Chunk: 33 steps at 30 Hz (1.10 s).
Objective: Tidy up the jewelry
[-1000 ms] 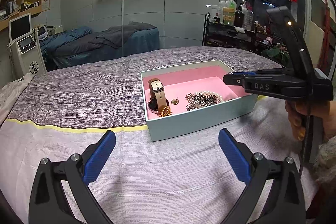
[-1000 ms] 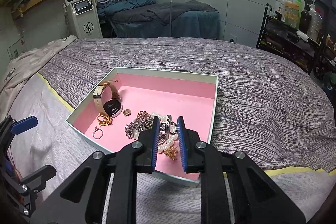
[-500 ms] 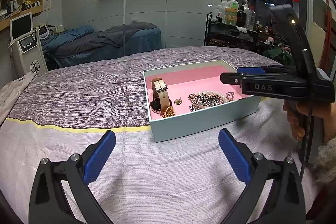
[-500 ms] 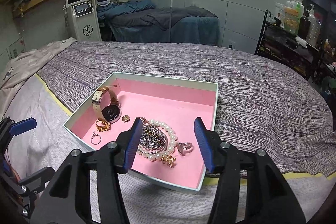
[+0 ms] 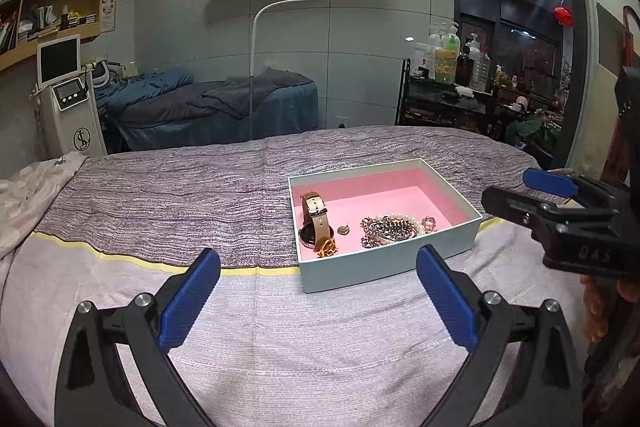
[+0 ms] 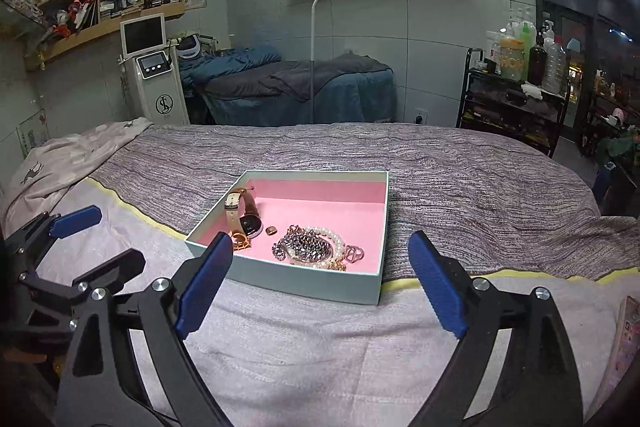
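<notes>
Change: the right gripper (image 6: 320, 267), a second ago nearly shut low over the pearl-and-chain heap, has drawn back off the box; its jaws have just been opening, with nothing between them.
Right gripper: blue pads spread wide and empty, at the lower middle of its own view, above the pale bedspread (image 6: 320, 355).
Left gripper: (image 5: 318, 291) jaws also wide apart, holding nothing, low in its frame over the same cloth.
Box: pale blue with a pink lining (image 6: 376, 227), centre of the right view, just beyond the right fingertips, touching neither gripper.
Watch: tan-strapped wristwatch (image 6: 242, 213) at the box's left end.
Small pieces: gold ornament (image 6: 240, 241) and small gold ring (image 6: 271, 230) beside the watch.
Heap: pearl strand with dark chain (image 6: 310, 247) near the front wall; rose-gold ring (image 6: 352, 253) at its right.
Hand: fingers (image 5: 596, 315) under the right gripper's handle, right edge of the left view.
</notes>
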### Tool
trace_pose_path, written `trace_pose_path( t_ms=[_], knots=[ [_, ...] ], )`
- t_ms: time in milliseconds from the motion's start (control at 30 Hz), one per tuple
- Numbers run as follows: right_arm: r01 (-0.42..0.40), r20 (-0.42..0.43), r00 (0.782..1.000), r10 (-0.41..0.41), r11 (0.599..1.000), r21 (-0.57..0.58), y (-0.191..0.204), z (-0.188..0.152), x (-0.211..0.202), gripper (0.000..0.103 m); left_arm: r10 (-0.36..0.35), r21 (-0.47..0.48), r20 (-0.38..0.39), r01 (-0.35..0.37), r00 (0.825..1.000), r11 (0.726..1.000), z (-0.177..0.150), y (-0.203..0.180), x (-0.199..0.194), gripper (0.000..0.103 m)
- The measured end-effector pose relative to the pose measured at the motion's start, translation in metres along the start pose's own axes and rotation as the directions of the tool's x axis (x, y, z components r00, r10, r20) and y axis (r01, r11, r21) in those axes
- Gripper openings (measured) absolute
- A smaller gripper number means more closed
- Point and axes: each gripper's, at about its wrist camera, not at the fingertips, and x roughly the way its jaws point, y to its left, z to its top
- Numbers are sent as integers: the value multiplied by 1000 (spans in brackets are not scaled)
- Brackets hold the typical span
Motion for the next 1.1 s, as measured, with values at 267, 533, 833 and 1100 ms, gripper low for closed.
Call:
trace_pose_path(
  t_ms=[267, 533, 833, 1100],
  knots=[
    [48, 72, 996, -47, 999, -7, 15, -26, -60, 90, 6, -7, 65, -6, 998, 1000, -1, -10, -40, 97],
    [79, 73, 995, -75, 996, -46, 30, -56, -91, 92, 14, -4, 66, -14, 998, 1000, -28, -22, -58, 97],
    [119, 82, 990, -118, 993, -8, 32, -65, -107, 92, 18, -27, 88, -16, 996, 1000, -41, -27, -79, 97],
    [180, 65, 981, -180, 984, 13, 26, -66, -107, 92, 60, -15, 108, -59, 992, 998, -37, -29, -82, 97]
  ],
)
